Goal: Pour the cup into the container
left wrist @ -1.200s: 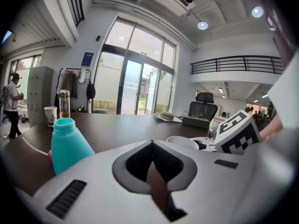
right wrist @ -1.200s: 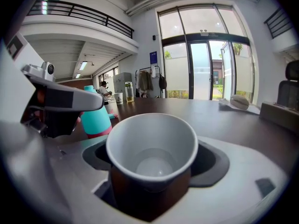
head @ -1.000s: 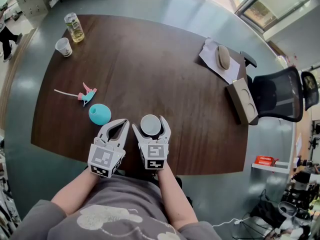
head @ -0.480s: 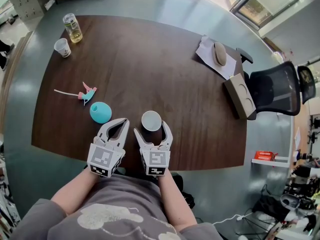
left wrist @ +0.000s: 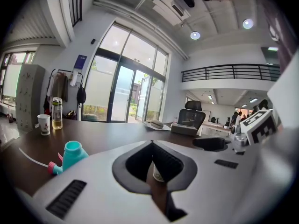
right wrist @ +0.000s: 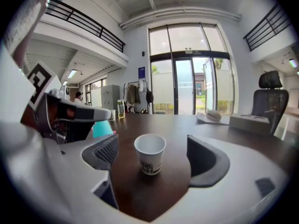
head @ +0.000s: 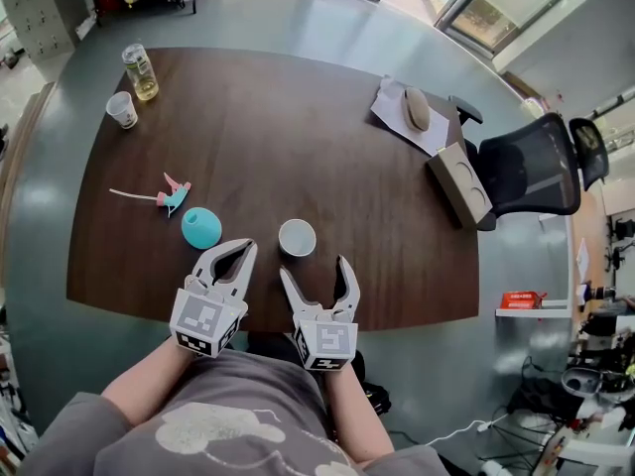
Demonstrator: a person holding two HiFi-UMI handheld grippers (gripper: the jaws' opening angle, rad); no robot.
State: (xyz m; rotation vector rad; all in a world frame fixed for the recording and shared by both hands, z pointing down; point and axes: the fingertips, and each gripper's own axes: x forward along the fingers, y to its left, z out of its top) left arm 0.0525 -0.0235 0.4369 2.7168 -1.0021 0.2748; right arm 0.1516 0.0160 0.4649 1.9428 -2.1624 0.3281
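Your right hand-held gripper (head: 316,269) is spread wide and holds nothing. The cup (head: 297,237) stands upright on the counter (head: 298,127) just past its tips, at about 11 o'clock. Your left hand-held gripper (head: 246,249) is pressed together and empty. The teal container (head: 200,227) sits at the cup's 9 o'clock, so the right one looks better placed for the grasp.

The right gripper (right wrist: 154,158) held its jaws wide apart. An upright white paper cup (right wrist: 150,154) stood on the dark wooden table (right wrist: 154,192) between them, touching neither.
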